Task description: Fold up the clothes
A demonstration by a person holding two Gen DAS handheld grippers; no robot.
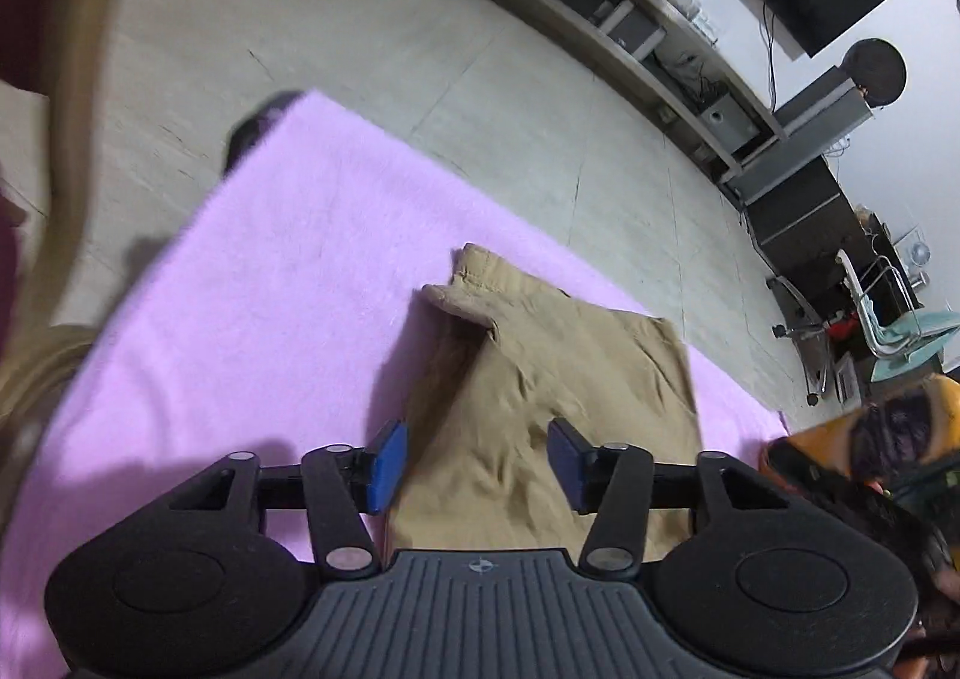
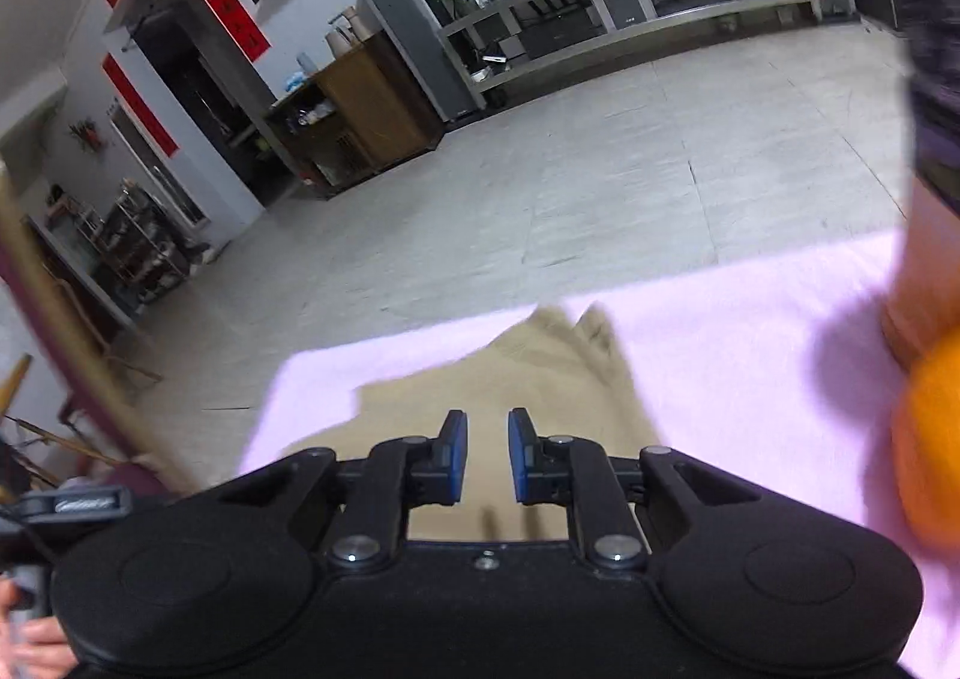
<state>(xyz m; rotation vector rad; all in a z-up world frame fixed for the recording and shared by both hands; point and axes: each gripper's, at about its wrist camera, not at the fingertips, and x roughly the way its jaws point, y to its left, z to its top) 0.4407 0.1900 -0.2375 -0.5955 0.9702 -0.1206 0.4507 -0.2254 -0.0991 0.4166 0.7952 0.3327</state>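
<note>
Nearest the left wrist camera sits the black housing of the left tool (image 1: 477, 460), its two blue-padded fingers (image 1: 385, 466) spread wide with nothing between them. Directly ahead of and beneath that gap lies the folded tan cotton garment (image 1: 540, 397), resting on a fuzzy pink blanket (image 1: 270, 271) that covers the surface below. The garment's near end runs under the tool body and is cut off there; its long axis runs away from the tool, ending in a stitched hem or cuff (image 1: 474, 274) that points forward and a little left. A flap just behind that hem is turned up, casting a dark shadow along the garment's left edge. The left pad hangs over the garment's left border, the right pad over its middle; whether either touches the cloth cannot be told.

In the right wrist view, the right tool (image 2: 487, 454) has its blue pads (image 2: 454, 457) drawn close, leaving a narrow gap that holds nothing. The same tan garment (image 2: 540, 379) lies under and ahead of it on the pink blanket (image 2: 750, 331), tapering forward to a blurred far tip. Motion blur smears the cloth's edges here, so its folds are hard to read. To the right of this tool, a blurred orange sleeve (image 2: 927, 433) fills the edge. Beyond the blanket stretches pale tiled floor (image 2: 600, 169).
</note>
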